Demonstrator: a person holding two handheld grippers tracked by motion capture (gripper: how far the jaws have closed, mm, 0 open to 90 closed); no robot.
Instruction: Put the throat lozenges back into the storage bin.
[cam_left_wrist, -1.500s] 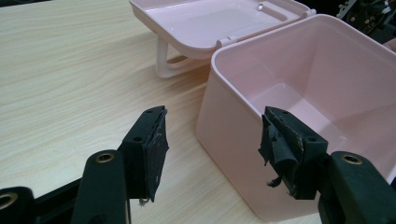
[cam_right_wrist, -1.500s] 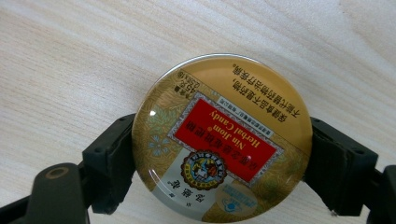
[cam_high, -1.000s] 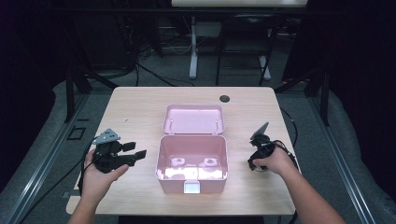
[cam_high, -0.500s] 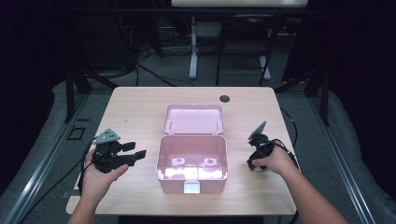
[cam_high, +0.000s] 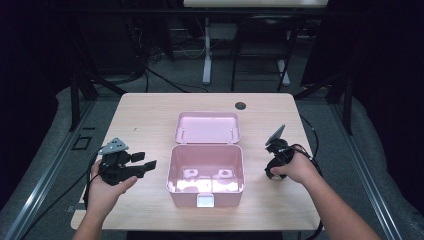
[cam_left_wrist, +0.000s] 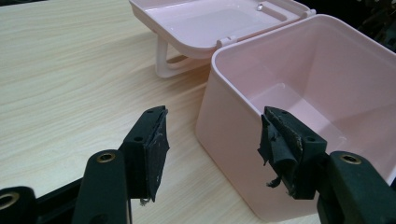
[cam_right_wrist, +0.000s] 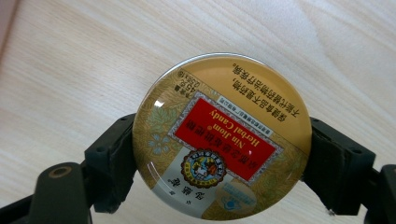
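**A:** Okay, so where are we at? From the high view we're parking the left gripper (cam_high: 142, 167) just off the left wall of the pink box (cam_high: 206, 170), and the right gripper (cam_high: 274, 172) is sitting on the table (cam_high: 150, 115) on the far side of it.

**B:** We're working the pick-up, I'd say. In the right gripper view we're pinching the round candy tin (cam_right_wrist: 222, 137) across its widest part, one black jaw on each side of the rim, so that gripper is closed down onto the tin. The tin is lying flat with its printed lid facing the camera, and wood grain is showing all around it. Can't tell if it's resting on the table or already a hair off it.

**A:** And the left one?

**B:** Jaws are spread wide, nothing between them. In the left gripper view we're looking past the pads (cam_left_wrist: 156, 144) at the box's near corner, just ahead and to the right. Its lid (cam_left_wrist: 210, 21) is flipped all the way back behind it, so the inside is open and looks bare.

**A:** So next we're lifting and carrying?

**B:** That's my guess. We're needing enough height to clear the box's wall, then a sideways move over the opening. The grip is only on a thin curved edge, so the tin could pivot or slip if we're tilting the hand. The left gripper could steady the box if it starts sliding.
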